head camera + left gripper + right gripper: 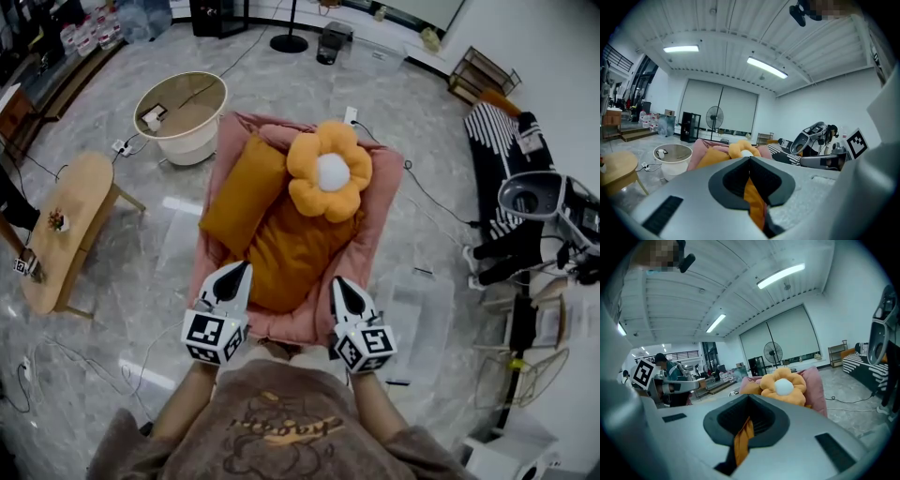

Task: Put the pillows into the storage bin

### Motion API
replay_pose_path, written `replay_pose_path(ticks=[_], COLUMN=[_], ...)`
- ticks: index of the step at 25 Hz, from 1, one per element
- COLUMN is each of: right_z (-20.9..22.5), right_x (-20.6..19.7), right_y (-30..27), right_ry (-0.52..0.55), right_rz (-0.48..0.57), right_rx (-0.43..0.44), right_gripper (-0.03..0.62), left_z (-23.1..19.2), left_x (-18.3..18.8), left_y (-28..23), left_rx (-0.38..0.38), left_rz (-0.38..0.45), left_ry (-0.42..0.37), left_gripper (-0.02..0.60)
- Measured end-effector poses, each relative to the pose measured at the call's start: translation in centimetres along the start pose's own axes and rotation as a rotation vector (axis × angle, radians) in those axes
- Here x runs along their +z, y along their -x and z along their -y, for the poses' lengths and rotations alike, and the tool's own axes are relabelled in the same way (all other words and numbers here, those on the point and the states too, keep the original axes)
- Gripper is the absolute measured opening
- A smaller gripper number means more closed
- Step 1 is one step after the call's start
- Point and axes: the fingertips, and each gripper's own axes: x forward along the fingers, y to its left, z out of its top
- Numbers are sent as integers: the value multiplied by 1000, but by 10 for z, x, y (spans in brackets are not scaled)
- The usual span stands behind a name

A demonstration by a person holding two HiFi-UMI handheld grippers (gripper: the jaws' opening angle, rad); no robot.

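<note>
Three pillows lie on a pink lounger point(386, 197): a large orange pillow point(298, 246) in the middle, a smaller orange pillow point(246, 192) at its left, and a flower pillow point(328, 171) with a white centre on top. My left gripper point(242, 269) and right gripper point(339, 283) sit at the large pillow's near edge, a corner each. In the left gripper view, orange fabric point(755, 201) is pinched in the shut left gripper point(750, 160). The right gripper point(748, 398) likewise pinches an orange fold point(742, 439). The round white storage bin point(181, 117) stands on the floor, far left of the lounger.
A round wooden table point(66, 225) stands at the left. Cables and a power strip point(122, 146) lie near the bin. A grey machine point(539, 202) and a striped seat point(497, 141) are at the right. A fan base point(289, 42) is beyond the lounger.
</note>
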Motion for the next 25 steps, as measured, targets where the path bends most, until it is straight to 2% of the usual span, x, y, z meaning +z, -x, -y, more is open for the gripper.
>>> replay_pose_path(ticks=[7, 8, 10, 14, 25], right_z=[18, 21, 26, 31, 16], right_x=[2, 1, 1, -3, -16], right_y=[-12, -12, -14, -22, -67], right_ry=[-28, -34, -46, -79, -129], right_rz=[5, 1, -2, -16, -85], right_rx=[-15, -13, -10, 22, 143], right_gripper=[-3, 35, 61, 112, 339], left_z=[-6, -5, -5, -8, -38], left_x=[-6, -7, -7, -9, -13], left_y=[-19, -20, -23, -30, -45], left_rx=[4, 5, 9, 24, 66], left_rz=[-14, -17, -18, -30, -50], left_ry=[-4, -2, 3, 19, 39], left_gripper=[5, 6, 14, 104, 310])
